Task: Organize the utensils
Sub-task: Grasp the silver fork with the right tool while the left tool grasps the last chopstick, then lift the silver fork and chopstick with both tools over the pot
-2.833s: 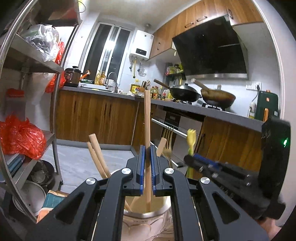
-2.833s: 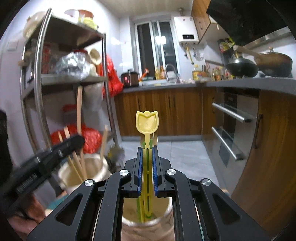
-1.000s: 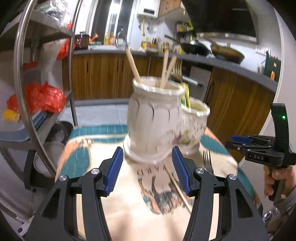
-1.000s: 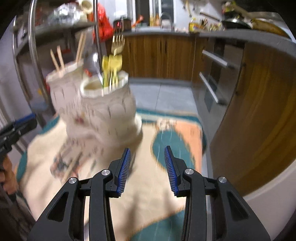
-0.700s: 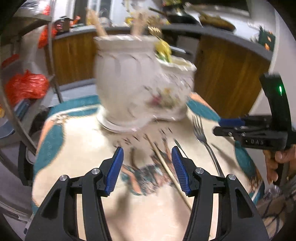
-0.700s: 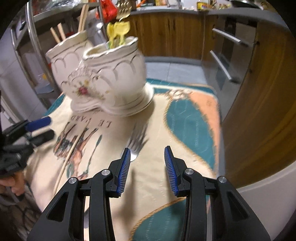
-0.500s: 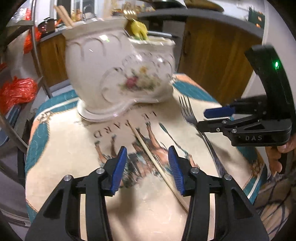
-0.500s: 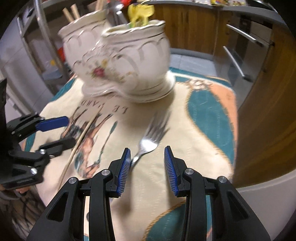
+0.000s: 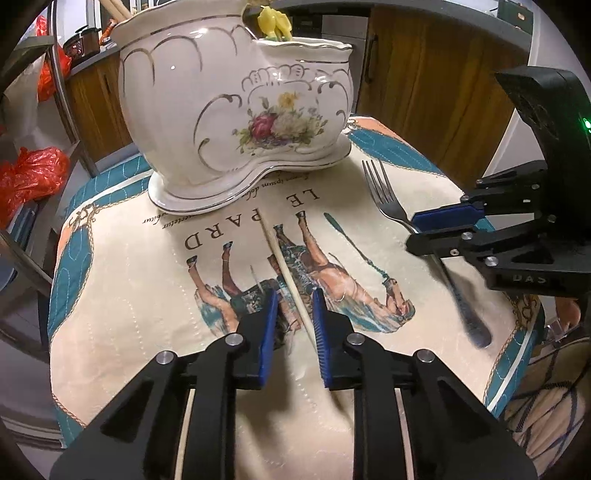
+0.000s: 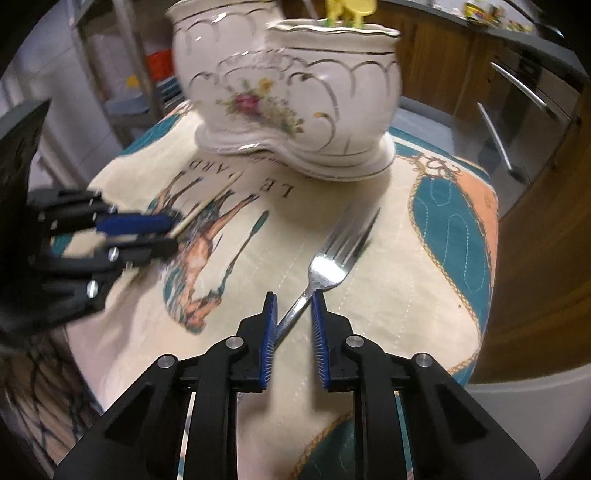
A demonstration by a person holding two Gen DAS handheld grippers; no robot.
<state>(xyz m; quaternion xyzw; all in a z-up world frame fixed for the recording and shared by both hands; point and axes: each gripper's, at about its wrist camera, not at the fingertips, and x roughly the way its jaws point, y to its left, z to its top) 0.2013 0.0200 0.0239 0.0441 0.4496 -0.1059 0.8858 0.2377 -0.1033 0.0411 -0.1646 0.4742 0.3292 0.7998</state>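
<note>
A single wooden chopstick [image 9: 284, 266] lies on the printed tablecloth [image 9: 147, 277], running between the blue pads of my left gripper [image 9: 294, 295]. Its jaws are closing, with a gap still showing on both sides of the stick. A steel fork [image 10: 332, 258] lies to the right, and its handle passes between the pads of my right gripper [image 10: 293, 297]. Those jaws are closing too and do not press on it. Behind stands a white floral two-compartment holder [image 9: 240, 110], with yellow utensils [image 9: 273, 22] in one side and chopsticks [image 9: 114, 7] in the other.
The table is small and round, its edge close on all sides. A metal rack with red bags [image 9: 33, 173] stands at the left. Wooden cabinets [image 9: 424, 74] and an oven [image 10: 517, 85] are behind. A hand [image 9: 565, 310] holds the right gripper [image 9: 436, 229].
Both grippers came away from the holder and sank toward the cloth. The left jaws narrowed around the lying chopstick, the right jaws around the fork's handle.
</note>
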